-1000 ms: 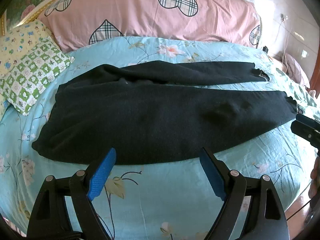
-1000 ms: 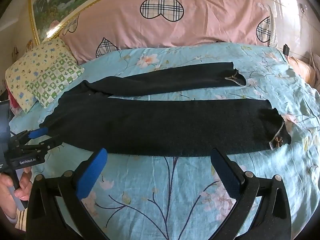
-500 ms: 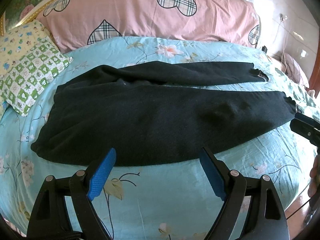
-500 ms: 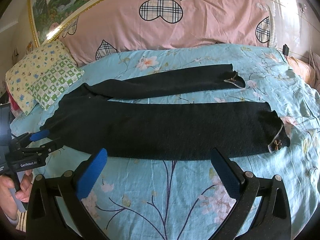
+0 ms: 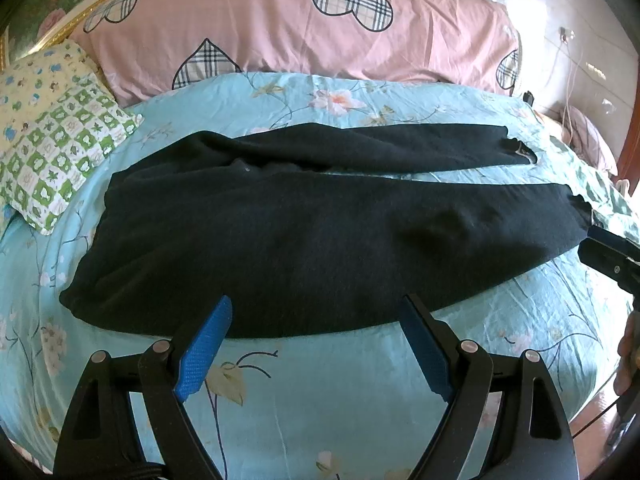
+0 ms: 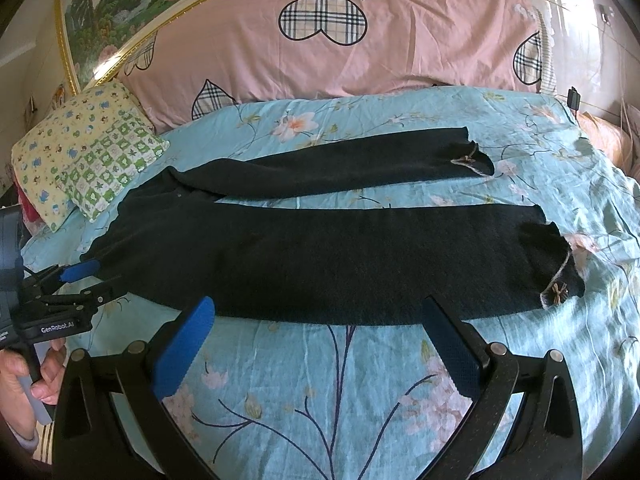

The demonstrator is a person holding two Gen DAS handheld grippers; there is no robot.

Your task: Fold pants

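Black pants [image 5: 304, 240] are lying flat across the blue flowery bed [image 5: 320, 400], legs spread apart. The left gripper [image 5: 316, 312] and right gripper [image 6: 320, 312] are hanging just before the near edge, both wide apart, holding nothing.

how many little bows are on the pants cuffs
2: one bow on the near leg's cuff at the right, one bow on the far leg's cuff. Any others would be hidden under the pants.
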